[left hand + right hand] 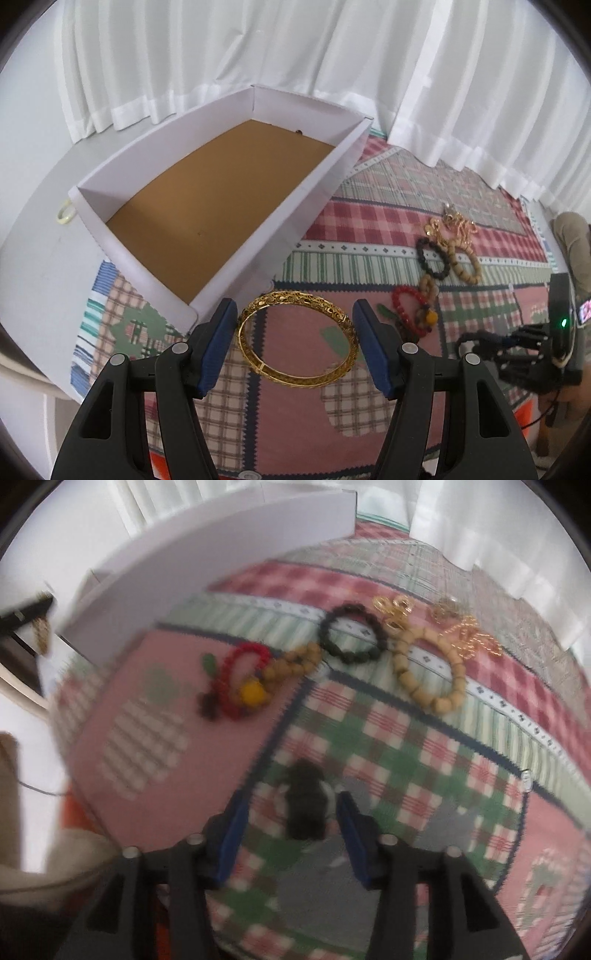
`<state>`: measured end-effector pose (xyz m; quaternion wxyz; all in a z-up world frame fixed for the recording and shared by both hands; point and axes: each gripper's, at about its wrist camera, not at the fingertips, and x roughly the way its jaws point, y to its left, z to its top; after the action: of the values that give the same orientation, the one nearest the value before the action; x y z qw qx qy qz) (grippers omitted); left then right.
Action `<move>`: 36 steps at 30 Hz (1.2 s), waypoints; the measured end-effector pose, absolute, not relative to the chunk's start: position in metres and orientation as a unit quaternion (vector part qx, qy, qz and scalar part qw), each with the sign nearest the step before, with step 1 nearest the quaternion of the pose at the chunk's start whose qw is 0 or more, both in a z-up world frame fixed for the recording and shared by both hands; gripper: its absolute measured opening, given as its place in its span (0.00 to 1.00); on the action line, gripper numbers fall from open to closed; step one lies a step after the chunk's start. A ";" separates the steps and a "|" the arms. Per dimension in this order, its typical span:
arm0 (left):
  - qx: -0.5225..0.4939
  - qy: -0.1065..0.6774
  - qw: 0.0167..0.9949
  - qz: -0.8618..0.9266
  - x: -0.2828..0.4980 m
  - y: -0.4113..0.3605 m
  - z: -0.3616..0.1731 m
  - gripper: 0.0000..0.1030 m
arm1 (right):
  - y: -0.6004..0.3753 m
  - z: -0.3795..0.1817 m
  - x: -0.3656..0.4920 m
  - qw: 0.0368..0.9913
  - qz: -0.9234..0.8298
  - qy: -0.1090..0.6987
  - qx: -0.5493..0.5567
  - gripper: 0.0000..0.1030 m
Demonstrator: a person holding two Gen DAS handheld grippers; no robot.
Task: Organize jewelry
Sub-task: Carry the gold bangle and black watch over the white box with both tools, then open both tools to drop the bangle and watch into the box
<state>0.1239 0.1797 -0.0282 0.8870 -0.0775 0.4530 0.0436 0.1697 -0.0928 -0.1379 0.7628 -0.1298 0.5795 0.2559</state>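
In the left wrist view my left gripper [295, 325] holds a gold filigree bangle [297, 336] between its blue pads, just off the near corner of a white box [306, 192] with a brown floor. The jaws stand wide, touching the bangle's sides. In the right wrist view, which is blurred, my right gripper [291, 827] is open and empty above the patchwork cloth. Ahead of it lie a red bead bracelet [242, 679], a black bead bracelet [352, 633], a wooden bead bracelet [428, 672] and gold chains [469, 635].
The patchwork cloth [369, 369] covers the table. White curtains [295, 44] hang behind. A pale green ring [65, 215] lies left of the box. The right gripper's body [554, 343] shows at the right edge. A dark shadow [306, 805] falls between the right fingers.
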 end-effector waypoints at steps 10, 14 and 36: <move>-0.089 0.428 0.895 0.086 0.143 0.226 0.005 0.64 | -0.044 -0.023 0.208 0.799 0.355 0.479 -0.079 0.19; -0.101 0.431 0.887 0.130 0.170 0.258 0.004 0.64 | 0.019 0.020 0.249 0.803 0.407 0.434 -0.048 0.19; -0.128 0.460 0.856 0.199 0.211 0.303 -0.062 0.90 | 0.169 -0.035 0.323 0.793 0.424 0.433 -0.059 0.46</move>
<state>0.2106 0.3026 -0.0619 0.8556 -0.1282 0.4603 0.1992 0.3225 0.1694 -0.0346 0.7933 -0.0591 0.4327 0.4242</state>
